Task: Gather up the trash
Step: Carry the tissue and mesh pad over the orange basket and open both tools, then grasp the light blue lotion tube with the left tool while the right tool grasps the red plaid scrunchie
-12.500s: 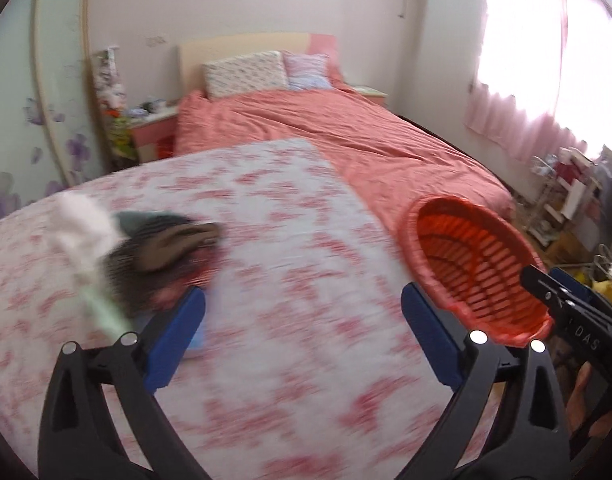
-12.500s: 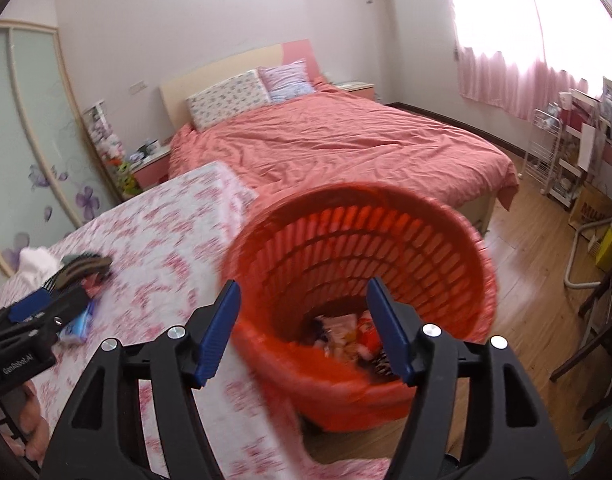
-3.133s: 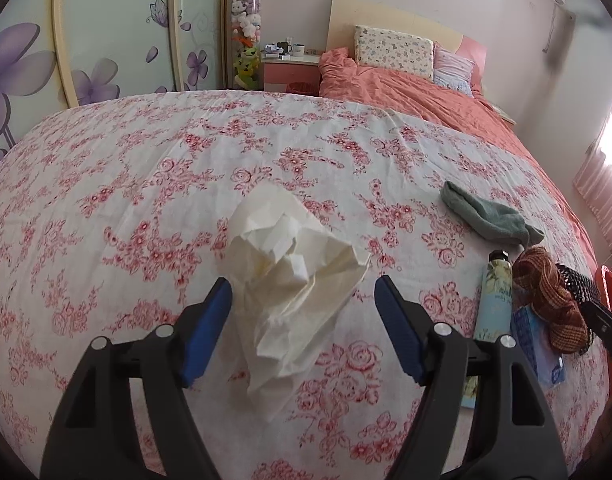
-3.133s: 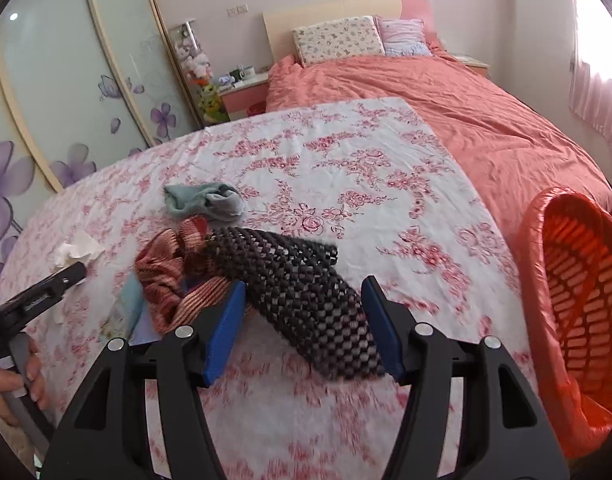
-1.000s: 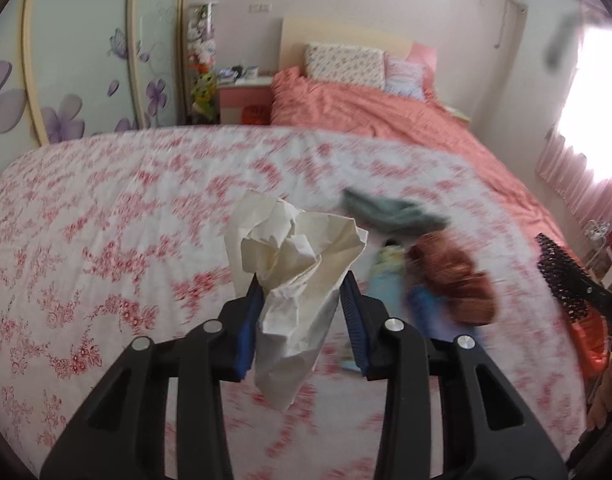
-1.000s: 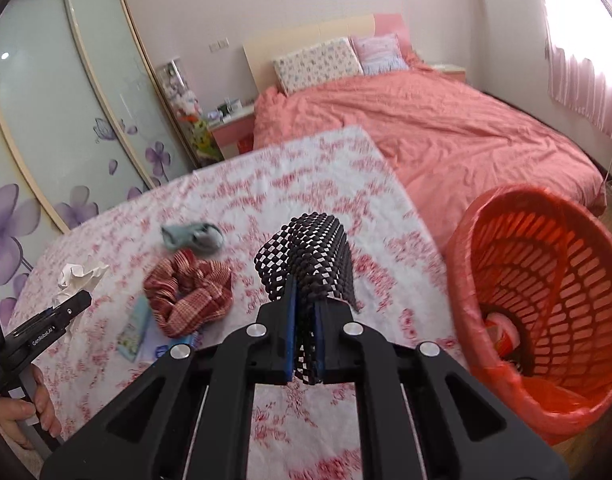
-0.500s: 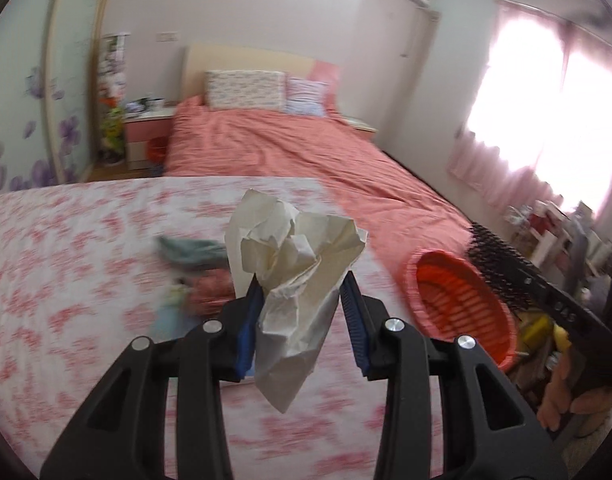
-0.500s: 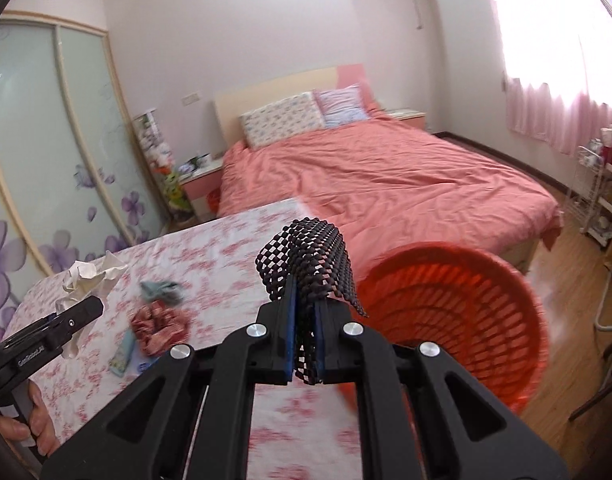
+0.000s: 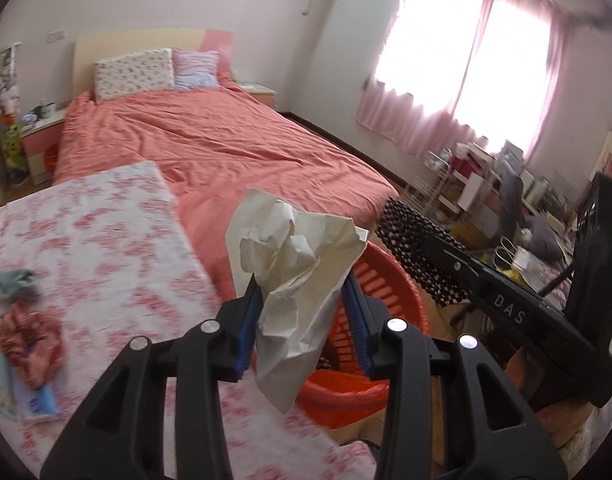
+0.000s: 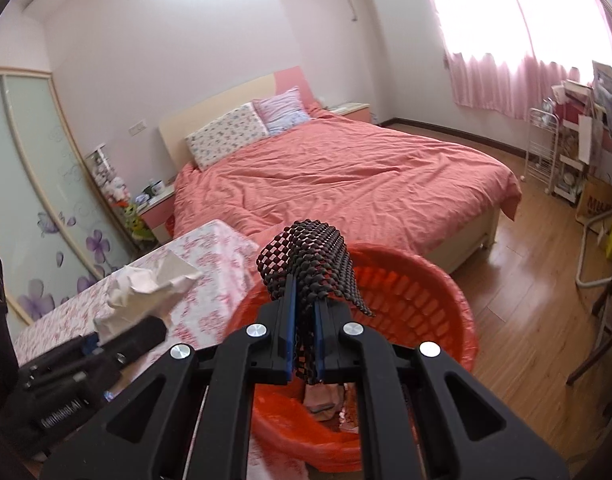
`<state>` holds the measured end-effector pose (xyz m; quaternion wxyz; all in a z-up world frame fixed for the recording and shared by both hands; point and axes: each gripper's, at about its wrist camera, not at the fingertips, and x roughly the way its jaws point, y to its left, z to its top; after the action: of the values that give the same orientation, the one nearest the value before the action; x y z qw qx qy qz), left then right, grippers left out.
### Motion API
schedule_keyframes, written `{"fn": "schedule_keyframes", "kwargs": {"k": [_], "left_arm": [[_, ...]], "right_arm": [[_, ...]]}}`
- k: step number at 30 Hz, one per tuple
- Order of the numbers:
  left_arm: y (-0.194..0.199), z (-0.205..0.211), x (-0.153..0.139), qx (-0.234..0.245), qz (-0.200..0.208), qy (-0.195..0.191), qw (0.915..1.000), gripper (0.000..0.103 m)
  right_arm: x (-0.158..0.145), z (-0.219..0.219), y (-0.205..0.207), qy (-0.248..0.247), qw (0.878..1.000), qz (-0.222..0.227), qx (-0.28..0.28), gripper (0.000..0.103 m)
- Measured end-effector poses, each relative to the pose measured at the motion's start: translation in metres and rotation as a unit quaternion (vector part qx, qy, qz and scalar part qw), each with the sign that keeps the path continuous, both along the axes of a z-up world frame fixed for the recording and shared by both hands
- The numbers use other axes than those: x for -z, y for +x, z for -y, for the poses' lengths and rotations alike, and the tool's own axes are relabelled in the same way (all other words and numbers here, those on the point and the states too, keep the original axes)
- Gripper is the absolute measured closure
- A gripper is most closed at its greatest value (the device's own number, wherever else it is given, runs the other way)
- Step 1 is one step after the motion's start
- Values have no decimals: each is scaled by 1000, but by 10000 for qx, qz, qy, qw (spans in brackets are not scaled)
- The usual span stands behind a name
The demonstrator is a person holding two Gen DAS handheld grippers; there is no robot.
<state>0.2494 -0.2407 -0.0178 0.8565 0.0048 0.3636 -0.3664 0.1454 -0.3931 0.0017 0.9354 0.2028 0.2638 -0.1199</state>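
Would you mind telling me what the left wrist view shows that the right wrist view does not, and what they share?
Left wrist only: a grey cloth and a red plaid cloth on the floral cover.

Right wrist only: the flowered wardrobe door and trash inside the basket.

Both: the basket, the bed, the left gripper holding crumpled paper, and the right gripper clamping black mesh.

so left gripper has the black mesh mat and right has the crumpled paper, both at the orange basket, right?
Swapped. The left gripper holds the crumpled paper, as the left wrist view shows; the right gripper holds the black mesh mat. Both are at the orange basket.
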Motion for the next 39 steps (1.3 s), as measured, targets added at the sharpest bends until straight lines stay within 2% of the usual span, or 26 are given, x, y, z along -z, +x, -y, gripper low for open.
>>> {"fn": "schedule_keyframes", "kwargs": {"k": [2,4,6,7,11,15,22,27,32,34,39], "left_arm": [[2,16,8,96,-39,81,9999,58],[5,26,15,74,-71,166,9998,43],[12,30,22,2,-95,231,9997,37],[15,31,26,-55,-121,284,9995,37],[21,16,34,-248,-152,355,9989,36],[22,-8,31,-487,-48,410,9980,36],[20,-83,24,-1115,201,514,9922,34],[25,-168,31,-1895,190,681,9793,34],[40,-248,51,-2708,-65,834,9590,34],[45,-268,59,-2900,-205,864,9529,38],[61,-285,77,-2858,-531,797,9535,48]], "right_arm": [[4,7,5,83,9999,-52,35,95],[13,17,14,335,9993,-176,8,92],[21,23,17,537,9982,-272,-2,80],[25,25,19,611,9976,-329,-3,74],[30,21,17,547,9976,-420,-5,63],[27,18,13,452,9981,-419,-22,61],[25,-1,13,275,9985,-426,-181,59],[32,-34,17,82,9970,-569,-515,59],[42,-72,23,-131,9932,-741,-892,58],[46,-85,25,-226,9912,-821,-1013,58],[56,-111,32,-259,9865,-981,-1287,58]]}}
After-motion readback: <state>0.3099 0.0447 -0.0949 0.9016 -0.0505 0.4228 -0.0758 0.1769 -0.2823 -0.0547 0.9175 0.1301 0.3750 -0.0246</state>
